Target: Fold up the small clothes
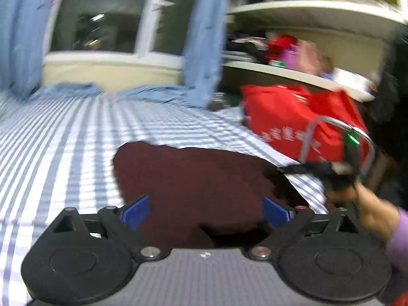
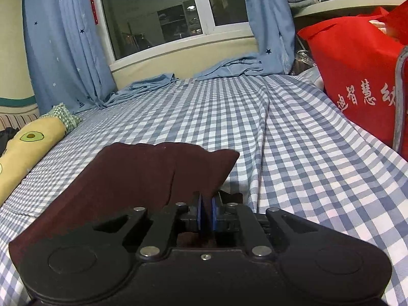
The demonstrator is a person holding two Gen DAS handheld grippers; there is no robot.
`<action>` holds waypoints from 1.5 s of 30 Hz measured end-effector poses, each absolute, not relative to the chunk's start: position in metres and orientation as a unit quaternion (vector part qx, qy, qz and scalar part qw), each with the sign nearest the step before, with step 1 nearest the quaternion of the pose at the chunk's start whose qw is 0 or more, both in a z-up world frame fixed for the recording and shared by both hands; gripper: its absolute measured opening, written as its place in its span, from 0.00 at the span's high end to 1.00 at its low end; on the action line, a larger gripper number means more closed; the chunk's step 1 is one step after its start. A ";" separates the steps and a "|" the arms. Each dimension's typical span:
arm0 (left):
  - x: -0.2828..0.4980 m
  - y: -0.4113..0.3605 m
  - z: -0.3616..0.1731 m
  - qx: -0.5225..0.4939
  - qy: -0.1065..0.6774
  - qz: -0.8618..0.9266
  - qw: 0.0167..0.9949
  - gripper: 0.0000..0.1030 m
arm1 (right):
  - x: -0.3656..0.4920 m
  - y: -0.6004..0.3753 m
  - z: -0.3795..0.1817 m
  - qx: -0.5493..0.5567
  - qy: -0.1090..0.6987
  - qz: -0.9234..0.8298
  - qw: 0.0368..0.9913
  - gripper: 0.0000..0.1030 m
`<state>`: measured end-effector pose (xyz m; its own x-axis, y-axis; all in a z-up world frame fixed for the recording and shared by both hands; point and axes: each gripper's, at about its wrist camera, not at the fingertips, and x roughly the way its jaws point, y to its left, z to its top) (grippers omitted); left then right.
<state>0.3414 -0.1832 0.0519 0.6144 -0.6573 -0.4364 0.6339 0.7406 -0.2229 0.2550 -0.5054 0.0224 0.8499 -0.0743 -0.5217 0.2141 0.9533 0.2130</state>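
Fingers of the right gripper (image 2: 207,215) pinch the dark red cloth (image 2: 142,176) lying on the checked bedsheet (image 2: 293,140). The left gripper (image 1: 205,211) hangs wide over it, empty. A hard tug could unfold it or slip it free.

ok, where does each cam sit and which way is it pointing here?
Left wrist: on the left claw, jaws open, facing across the maroon garment toward the window; the right claw and its hand show at the right edge.
Right wrist: on the right claw, shut on the garment's edge, facing the same window.
Shared: garment, checked sheet, red bag, blue curtains.
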 end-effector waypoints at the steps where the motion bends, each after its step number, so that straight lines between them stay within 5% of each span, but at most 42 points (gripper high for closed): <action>1: 0.350 -0.183 0.051 -0.042 0.265 -0.345 0.900 0.05 | 0.252 -0.506 0.022 0.138 0.259 -0.079 0.953 0.78; 8: 0.396 -0.196 0.033 -0.090 0.326 -0.321 0.885 0.05 | 0.231 -0.487 0.026 0.121 0.242 -0.066 0.961 0.28; 14: 0.386 -0.209 0.005 -0.012 0.339 -0.305 0.890 0.04 | 0.218 -0.445 0.020 0.056 0.235 -0.037 0.970 0.13; 22: 0.381 -0.194 -0.009 0.000 0.344 -0.306 0.888 0.03 | 0.204 -0.406 -0.028 -0.080 0.231 -0.073 0.967 0.09; 45: 0.386 -0.189 -0.029 -0.062 0.362 -0.298 0.881 0.00 | 0.195 -0.438 -0.059 0.038 0.227 -0.081 0.970 0.01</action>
<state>0.3860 -0.1890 -0.0290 0.5605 -0.5696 -0.6011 0.4802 0.8149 -0.3244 0.1951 -0.4379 -0.0594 0.8832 -0.1408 -0.4473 0.1753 0.9838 0.0365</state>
